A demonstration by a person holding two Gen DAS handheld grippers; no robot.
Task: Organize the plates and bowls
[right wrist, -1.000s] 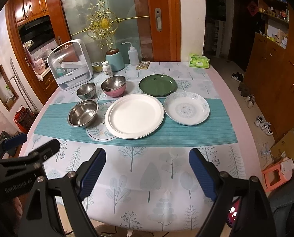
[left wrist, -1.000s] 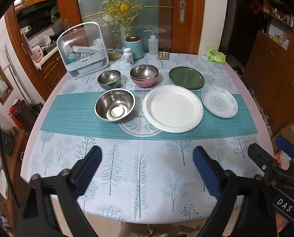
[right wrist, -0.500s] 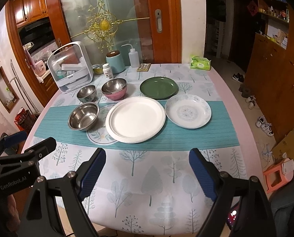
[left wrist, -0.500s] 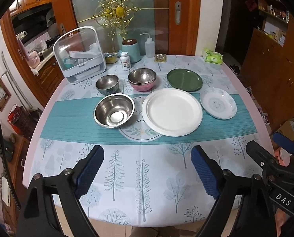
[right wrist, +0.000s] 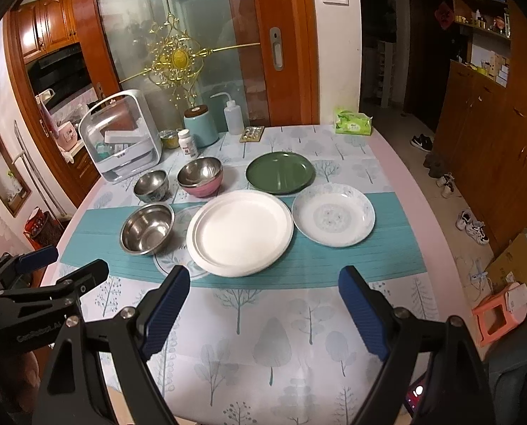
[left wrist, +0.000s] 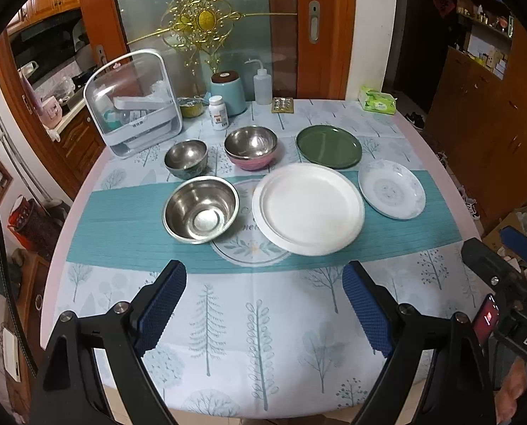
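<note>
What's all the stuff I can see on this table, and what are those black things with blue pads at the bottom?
Steel bowls: two, silver; larger on the teal runner, smaller behind it.
Pink bowl: one, steel inside, centre back.
White plate: looks like a stack of two, on the runner.
Green plate: one, behind the white.
Patterned plate: one, pale blue-white, right end of the runner.
Clear storage box: one, back left.
Teal canister, squeeze bottle, pill bottle, tissue pack: one each, far edge.
Tablecloth: tree print.
Left gripper, right gripper: black, blue pads, open, hovering at the near edge.
</note>
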